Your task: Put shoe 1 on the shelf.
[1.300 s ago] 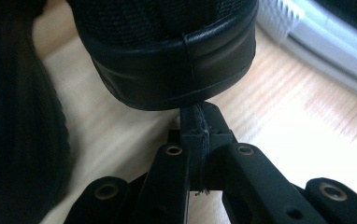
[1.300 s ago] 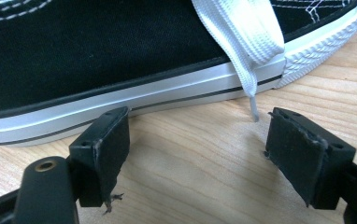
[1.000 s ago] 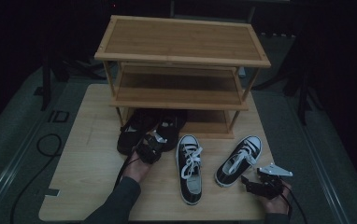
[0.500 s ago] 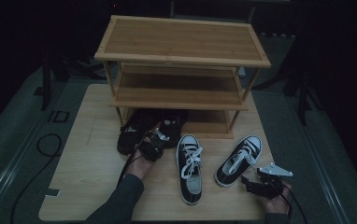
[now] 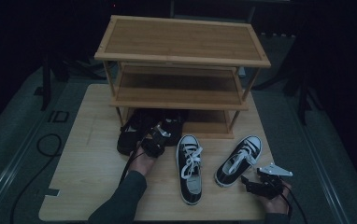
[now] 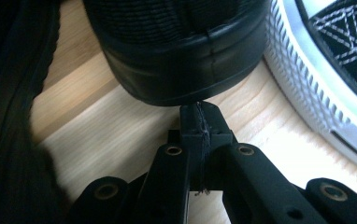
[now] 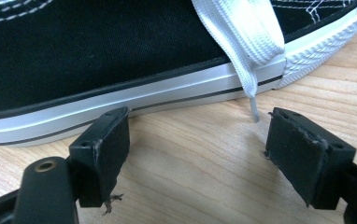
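My left hand-held gripper (image 6: 200,119), jaws together, noses the black leather shoe (image 6: 181,51) before the bamboo three-tier shoe rack (image 5: 181,60); right hand-held gripper (image 7: 197,154) gapes empty; shoe may skid away ungrasped.

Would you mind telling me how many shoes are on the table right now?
4, possibly more hidden. Two all-black shoes sit together at the rack's foot, partly under its lowest shelf. One black-and-white sneaker lies mid-table; the other sneaker lies right of it.

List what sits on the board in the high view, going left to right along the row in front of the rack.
Black shoes → left gripper → middle sneaker → right sneaker → right gripper.
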`<state>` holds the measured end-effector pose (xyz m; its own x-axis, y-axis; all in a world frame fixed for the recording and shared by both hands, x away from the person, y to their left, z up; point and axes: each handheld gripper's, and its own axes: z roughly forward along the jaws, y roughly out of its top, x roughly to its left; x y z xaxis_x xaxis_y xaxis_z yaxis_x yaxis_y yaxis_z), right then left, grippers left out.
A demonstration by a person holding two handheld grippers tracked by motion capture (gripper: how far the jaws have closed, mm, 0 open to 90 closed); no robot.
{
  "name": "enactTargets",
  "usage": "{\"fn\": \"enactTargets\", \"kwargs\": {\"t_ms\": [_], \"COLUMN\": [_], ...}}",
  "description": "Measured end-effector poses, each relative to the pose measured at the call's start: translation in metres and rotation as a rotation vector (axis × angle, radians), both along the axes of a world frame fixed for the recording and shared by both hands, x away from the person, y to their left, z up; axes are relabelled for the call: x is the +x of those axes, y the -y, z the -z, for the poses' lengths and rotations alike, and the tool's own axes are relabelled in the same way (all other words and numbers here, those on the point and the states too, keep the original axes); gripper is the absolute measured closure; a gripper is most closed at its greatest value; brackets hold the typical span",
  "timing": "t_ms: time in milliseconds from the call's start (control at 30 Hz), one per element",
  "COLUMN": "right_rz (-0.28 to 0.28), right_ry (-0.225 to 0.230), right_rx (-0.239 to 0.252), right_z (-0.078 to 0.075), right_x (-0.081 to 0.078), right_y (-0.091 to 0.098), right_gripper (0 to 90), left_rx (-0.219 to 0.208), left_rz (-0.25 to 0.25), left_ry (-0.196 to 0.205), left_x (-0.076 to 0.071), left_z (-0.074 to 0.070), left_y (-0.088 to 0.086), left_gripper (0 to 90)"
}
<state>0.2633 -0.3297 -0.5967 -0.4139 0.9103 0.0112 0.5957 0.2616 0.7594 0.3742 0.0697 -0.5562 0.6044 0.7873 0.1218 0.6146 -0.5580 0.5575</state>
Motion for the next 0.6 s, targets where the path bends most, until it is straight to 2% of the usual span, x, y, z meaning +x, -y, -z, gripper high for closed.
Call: {"fn": "enactTargets", "kwargs": {"t_ms": [133,267,467,600], "right_rz": [0.000,-0.001,-0.001,-0.001], "right_ry": [0.000,0.000,0.000,0.000], "right_rx": [0.000,0.000,0.000,0.000], "right_z": [0.000,0.000,0.000,0.000], "right_x": [0.000,0.000,0.000,0.000], "right_y": [0.000,0.000,0.000,0.000], "right_gripper": [21.3,21.3,21.3,21.3], "left_rx": [-0.003,0.001,0.017,0.028], "left_rz": [-0.002,-0.009,-0.109,-0.150], "left_ry": [0.002,0.009,0.034,0.071], "left_x": [0.006,0.004,0.007,0.014], "left_z": [0.001,0.001,-0.003,-0.005], "left_y": [0.005,0.001,-0.017,-0.017], "left_gripper": [89.9,89.8,89.8,89.1]}}
